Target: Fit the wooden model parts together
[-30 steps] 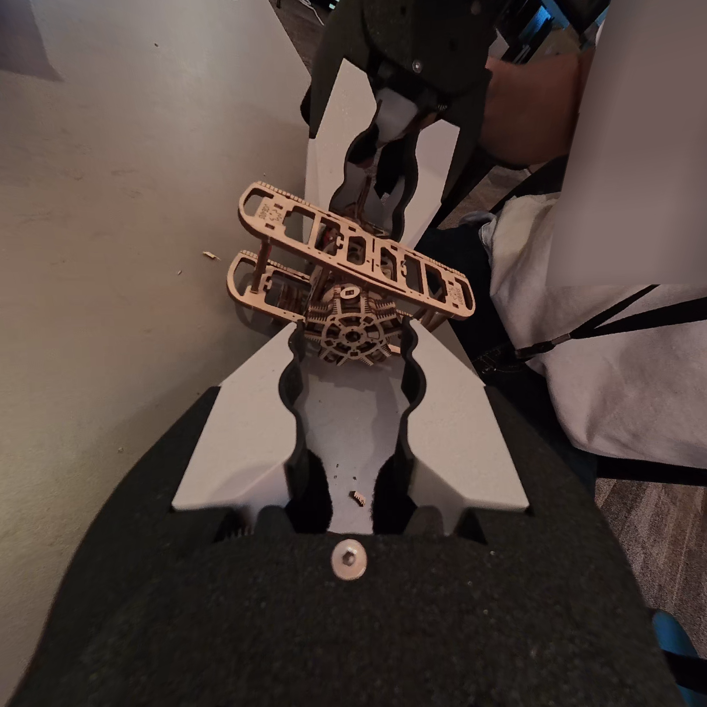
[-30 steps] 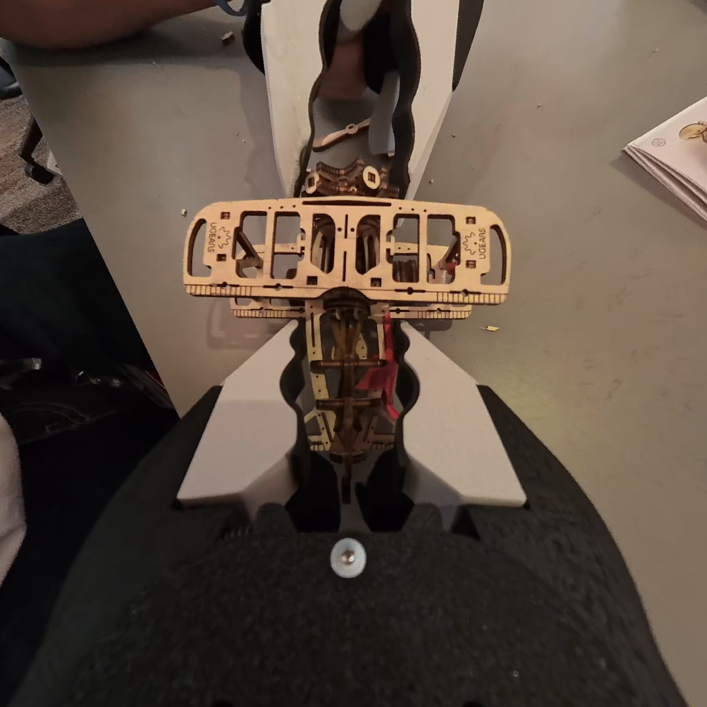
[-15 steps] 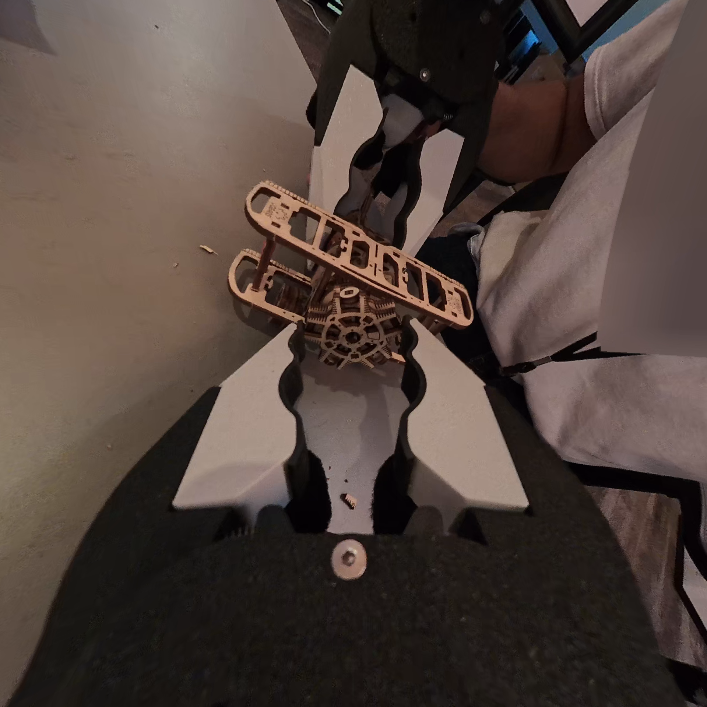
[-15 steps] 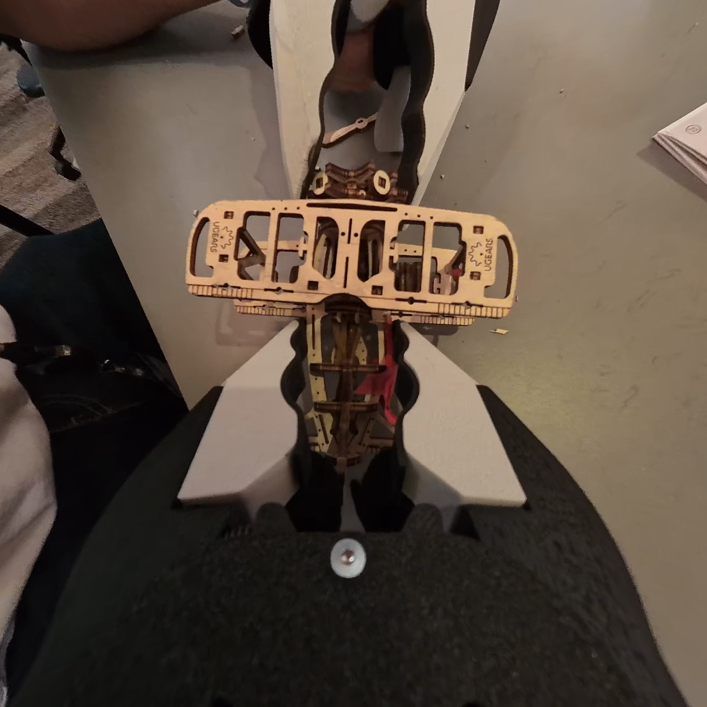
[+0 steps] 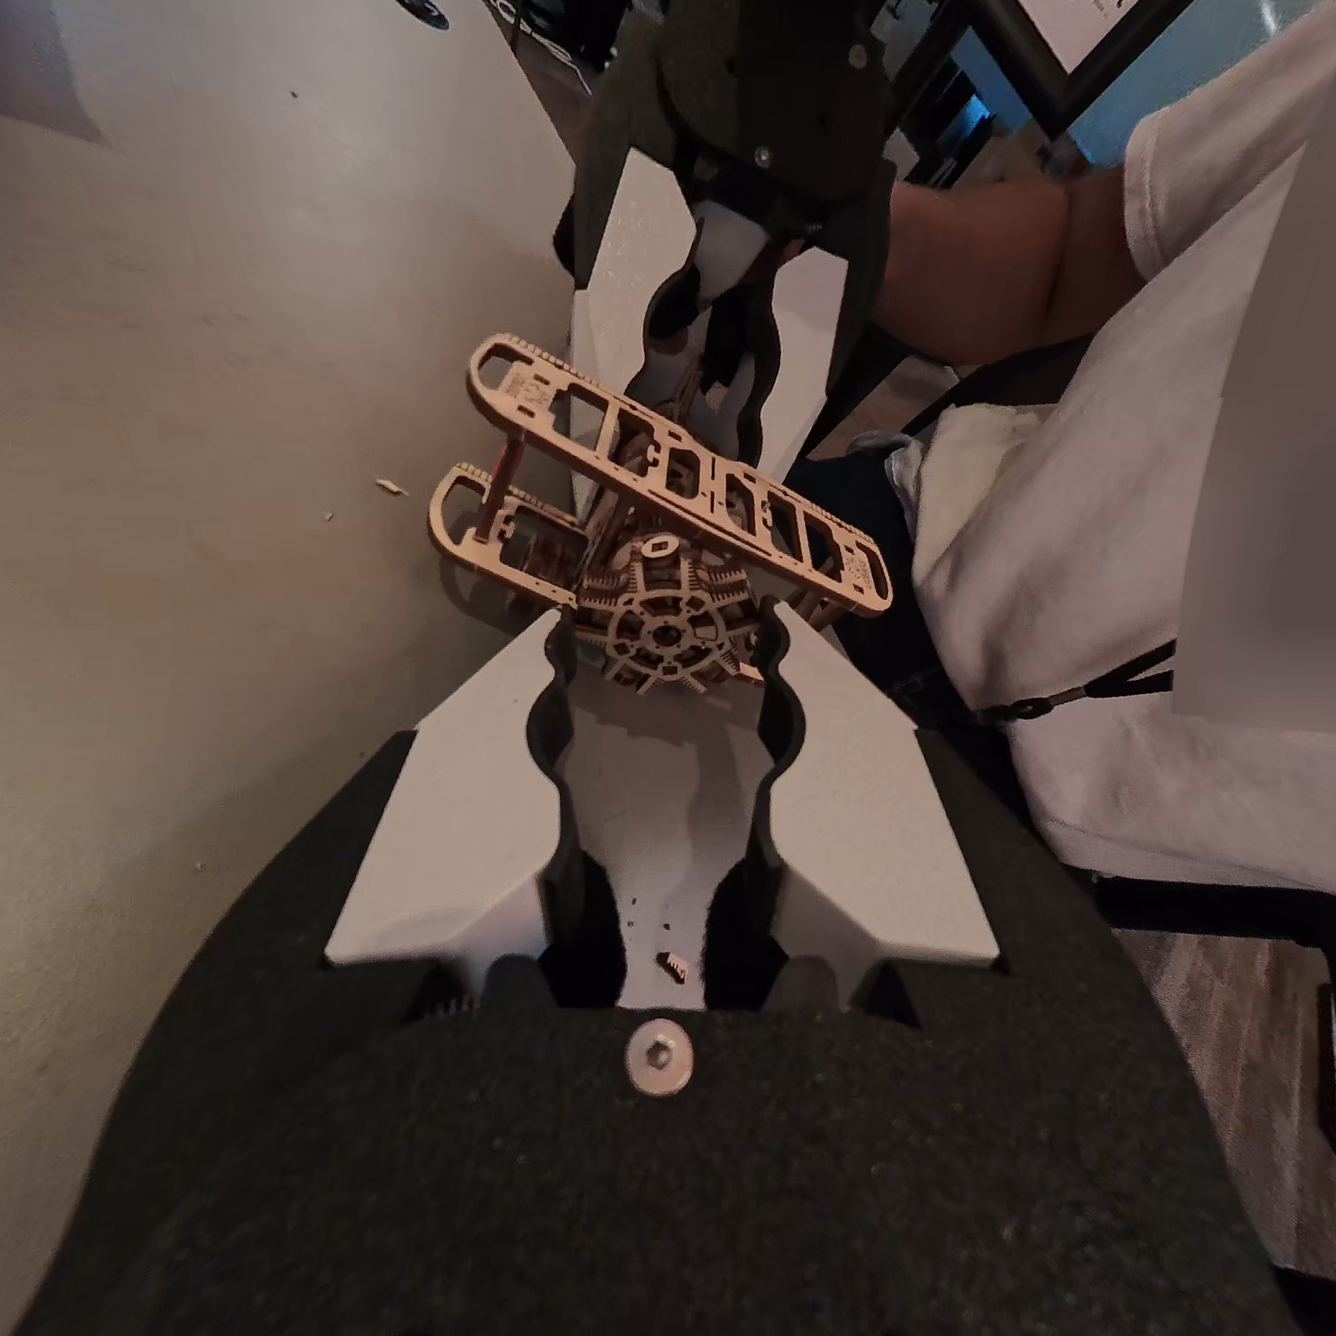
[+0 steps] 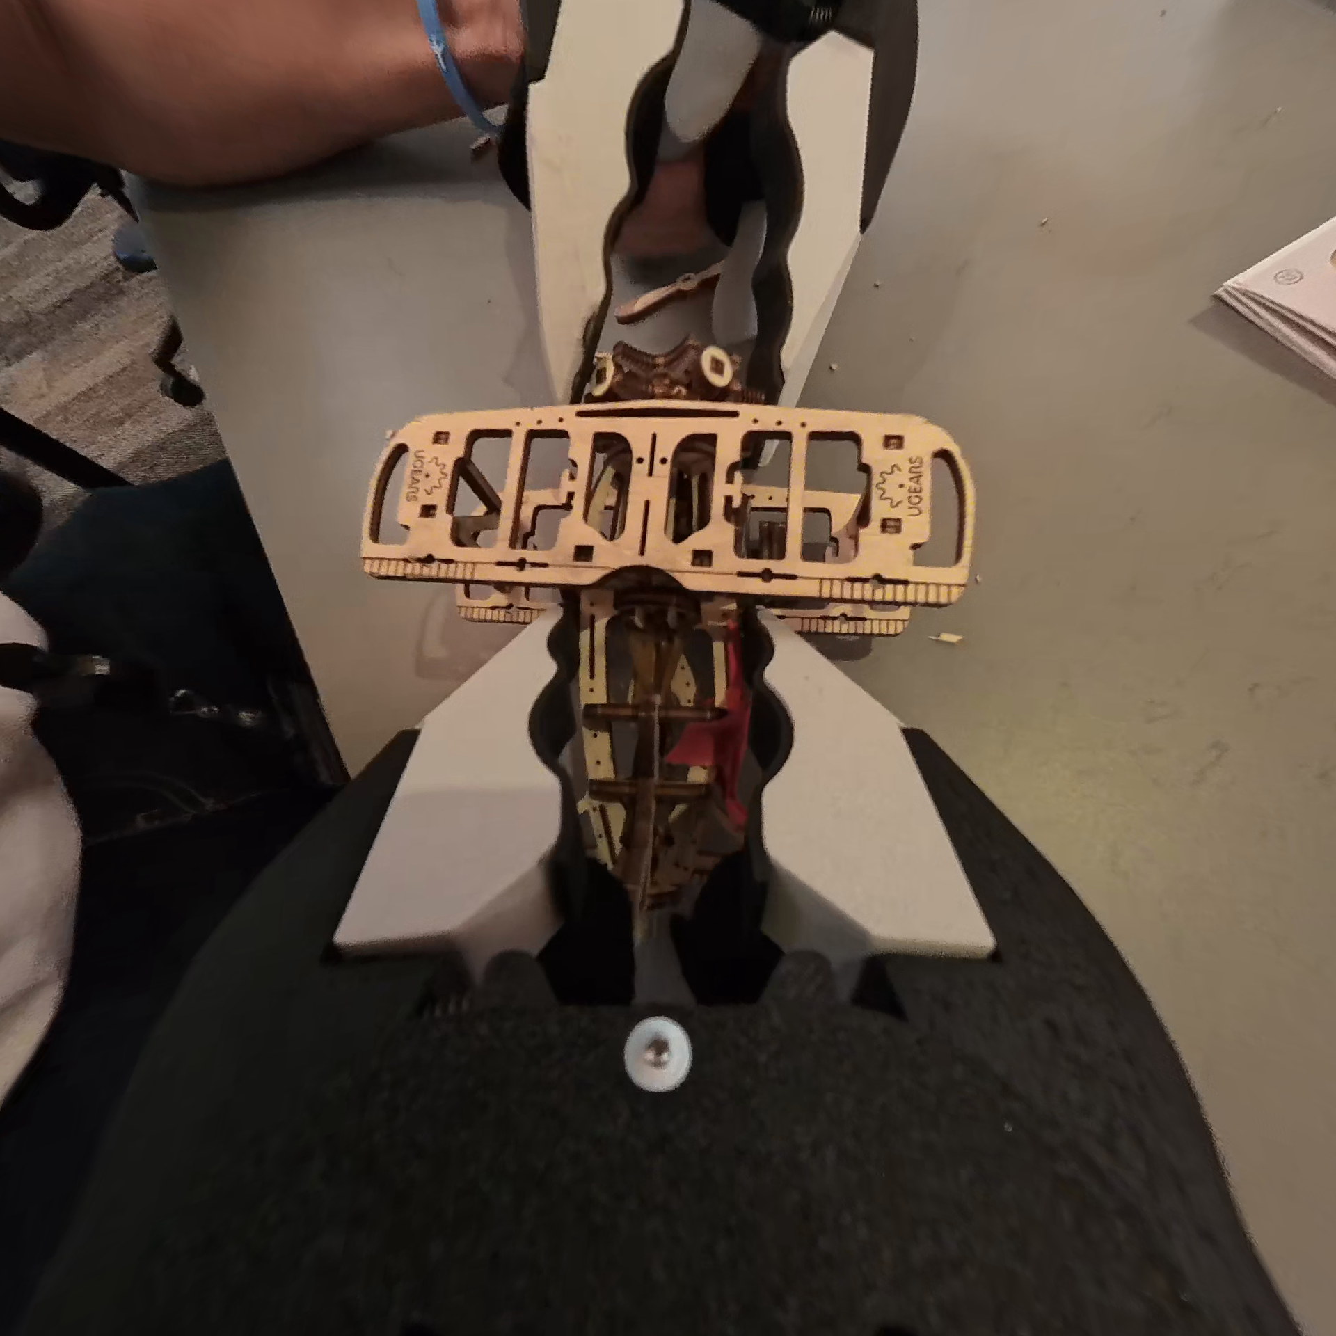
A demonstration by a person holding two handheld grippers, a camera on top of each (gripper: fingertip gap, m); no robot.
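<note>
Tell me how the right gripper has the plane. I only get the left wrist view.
Observer: The right gripper is shut on the wooden biplane. Its fingers clamp the fuselage from both sides, just behind the wings.
Operator: Look for loose parts near my gripper.
Observer: A small wooden propeller shows in the gap between the left gripper's fingers, beyond the plane's nose. I cannot tell whether it is held or just lying there.
</note>
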